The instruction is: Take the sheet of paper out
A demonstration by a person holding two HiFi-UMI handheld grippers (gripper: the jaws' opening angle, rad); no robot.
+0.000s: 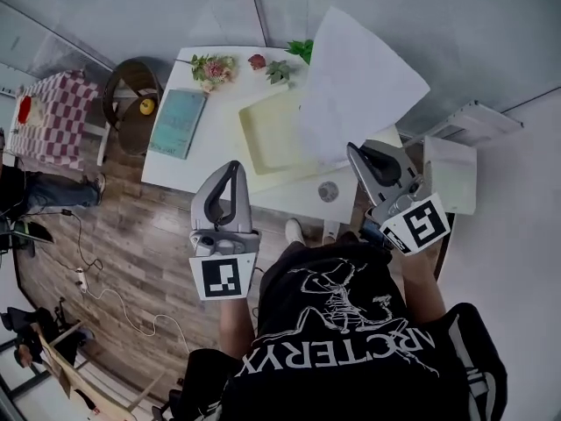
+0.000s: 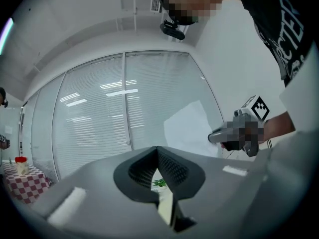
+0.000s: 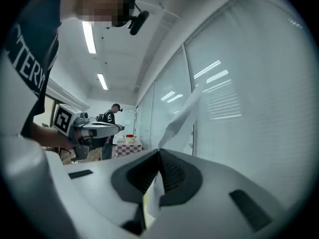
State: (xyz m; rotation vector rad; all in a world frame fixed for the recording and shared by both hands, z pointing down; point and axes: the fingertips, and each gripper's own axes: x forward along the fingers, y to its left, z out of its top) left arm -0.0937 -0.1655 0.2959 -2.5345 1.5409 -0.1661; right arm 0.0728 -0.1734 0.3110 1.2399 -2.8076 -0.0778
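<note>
One white table (image 1: pixel 175 172) at the far side, under everything else.

Next in size, the sheet of paper (image 1: pixel 355 86): off the table and up in the air, pinched by a low corner. Long axis running from that corner up and away toward the glass wall, free end pointing to the far side. Leans slightly left in the head view. Shows as a pale face against the blinds in the left gripper view (image 2: pixel 192 126). Nearly edge-on in the right gripper view (image 3: pixel 182 114), no more than a narrow bent strip.

Behind the sheet, hidden: the right part of the pale yellow tray (image 1: pixel 267 134) and the table's far right corner. Cannot tell whether anything lies in that covered part.

Right gripper (image 1: pixel 355 150), level, jaws pressed together on the sheet's corner (image 3: pixel 158 156). Pinched corner itself swallowed between the pads, with only a sliver showing below them.

Left gripper (image 1: pixel 230 167), to the left and apart from the sheet, tips closed on each other with nothing between (image 2: pixel 157 149). A scrap of green leaf and pale tray visible through the slit below the tips.

Smaller, on the table's left: a teal book (image 1: pixel 178 123) lying flat, and beyond it some flowers (image 1: pixel 213 67), too small for detail.
</note>
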